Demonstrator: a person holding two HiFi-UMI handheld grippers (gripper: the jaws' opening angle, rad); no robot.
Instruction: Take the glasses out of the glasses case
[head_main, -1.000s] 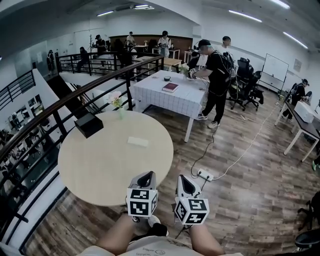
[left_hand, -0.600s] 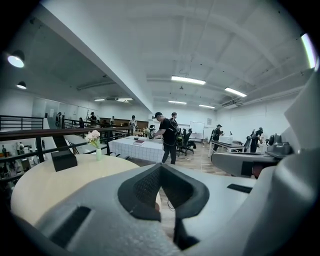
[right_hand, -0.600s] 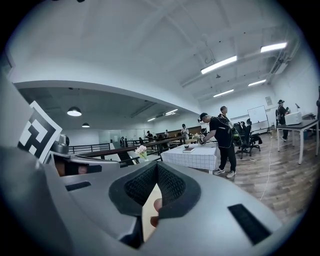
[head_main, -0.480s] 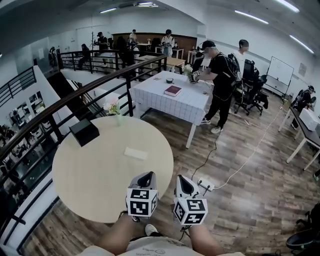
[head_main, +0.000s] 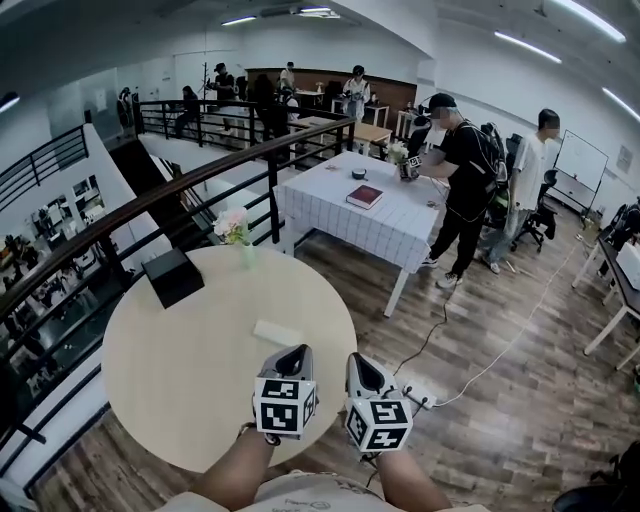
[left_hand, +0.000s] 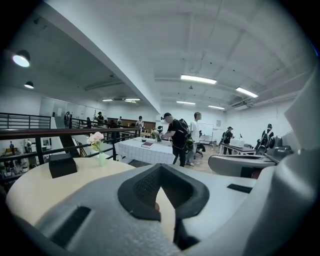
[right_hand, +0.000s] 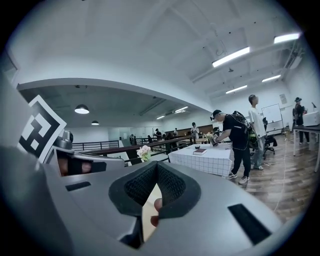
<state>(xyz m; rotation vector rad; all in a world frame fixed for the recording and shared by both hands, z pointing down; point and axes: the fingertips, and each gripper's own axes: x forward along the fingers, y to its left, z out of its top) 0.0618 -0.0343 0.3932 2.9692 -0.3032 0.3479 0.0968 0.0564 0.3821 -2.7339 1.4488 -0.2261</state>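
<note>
At lower centre, the left gripper (head_main: 293, 352) and right gripper (head_main: 358, 362), fingers pressed together, hover near what may be the glasses case (head_main: 277, 333) on the table (head_main: 170, 385).

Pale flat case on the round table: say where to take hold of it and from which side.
Take the pale flat case across its narrow width, at mid-length, coming down from above. It lies flat on the round table, long edges near and far, so its low sides likely give little hold from the front.
</note>
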